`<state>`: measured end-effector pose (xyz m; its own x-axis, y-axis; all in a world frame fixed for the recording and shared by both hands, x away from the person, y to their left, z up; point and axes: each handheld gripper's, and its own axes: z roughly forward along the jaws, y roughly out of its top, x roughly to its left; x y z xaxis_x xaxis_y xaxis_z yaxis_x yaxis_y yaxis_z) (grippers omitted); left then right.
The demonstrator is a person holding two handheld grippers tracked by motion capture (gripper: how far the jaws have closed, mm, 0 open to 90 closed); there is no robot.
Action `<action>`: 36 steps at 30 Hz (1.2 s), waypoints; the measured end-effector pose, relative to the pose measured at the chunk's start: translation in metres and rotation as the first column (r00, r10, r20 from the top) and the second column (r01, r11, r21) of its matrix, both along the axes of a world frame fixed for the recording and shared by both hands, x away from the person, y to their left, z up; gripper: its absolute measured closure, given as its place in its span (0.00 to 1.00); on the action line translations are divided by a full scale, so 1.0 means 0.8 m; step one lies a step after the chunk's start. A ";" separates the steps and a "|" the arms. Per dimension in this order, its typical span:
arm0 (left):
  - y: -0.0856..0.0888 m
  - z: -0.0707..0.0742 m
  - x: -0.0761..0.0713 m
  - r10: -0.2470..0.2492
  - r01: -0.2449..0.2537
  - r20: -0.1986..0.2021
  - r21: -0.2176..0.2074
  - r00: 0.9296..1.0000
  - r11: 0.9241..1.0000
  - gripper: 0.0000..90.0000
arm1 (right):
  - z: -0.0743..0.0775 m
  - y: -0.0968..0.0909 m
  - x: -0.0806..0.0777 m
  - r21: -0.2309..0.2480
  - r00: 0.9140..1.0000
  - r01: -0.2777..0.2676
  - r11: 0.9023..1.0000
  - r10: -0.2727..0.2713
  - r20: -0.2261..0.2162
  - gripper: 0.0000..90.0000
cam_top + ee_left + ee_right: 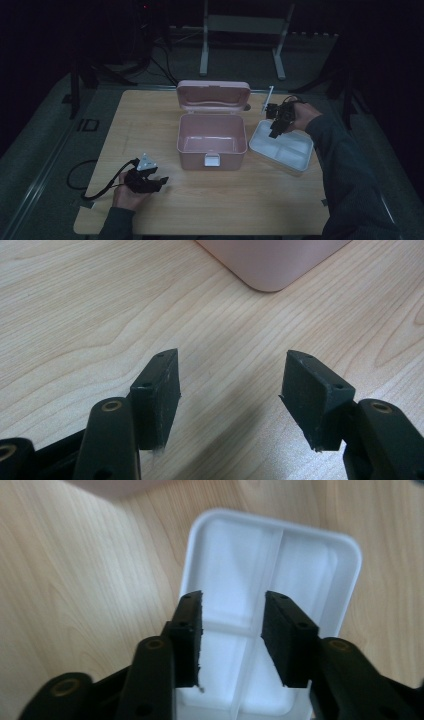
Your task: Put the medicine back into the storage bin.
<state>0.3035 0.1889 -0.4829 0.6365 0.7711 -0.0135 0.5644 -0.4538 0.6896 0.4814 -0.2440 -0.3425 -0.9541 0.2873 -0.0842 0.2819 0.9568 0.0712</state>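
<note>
A pink box (212, 142) stands open at the middle of the wooden table (150, 120), its lid (213, 95) tipped back and its inside bare. To its right lies a white divided tray (261, 145), tray (320, 580), with nothing in its compartments. My right gripper (274, 131), gripper (233, 597), hangs over the tray's far left part, pointing down, jaws partly apart with nothing between them. My left gripper (162, 181), gripper (232, 357), rests low over bare wood at the front left, jaws wide apart. A corner of the pink box (272, 260) lies ahead of it.
A black cable (82, 175) loops off the table's left edge from the left gripper. Behind the table stands a grey metal frame (240, 25) on a dark floor. A sleeved forearm (345, 165) crosses the table's right edge.
</note>
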 end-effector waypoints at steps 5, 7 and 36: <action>0.000 0.000 0.000 0.001 -0.001 0.001 0.001 1.000 1.000 0.45 | -0.029 -0.021 0.009 -0.047 0.999 0.027 0.999 -0.028 -0.022 0.72; 0.000 0.000 0.000 0.001 -0.001 0.001 -0.001 1.000 1.000 0.45 | -0.034 -0.024 0.010 -0.050 0.999 0.028 0.998 -0.029 -0.027 0.72; -0.001 -0.001 0.000 -0.002 0.002 -0.005 0.003 1.000 1.000 0.45 | -0.122 -0.073 0.035 -0.120 0.990 0.130 0.984 -0.135 -0.041 0.87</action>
<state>0.3038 0.1879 -0.4838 0.6382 0.7697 -0.0138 0.5665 -0.4574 0.6855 0.5092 -0.3026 -0.4400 -0.9121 0.4025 -0.0784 0.4071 0.9117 -0.0555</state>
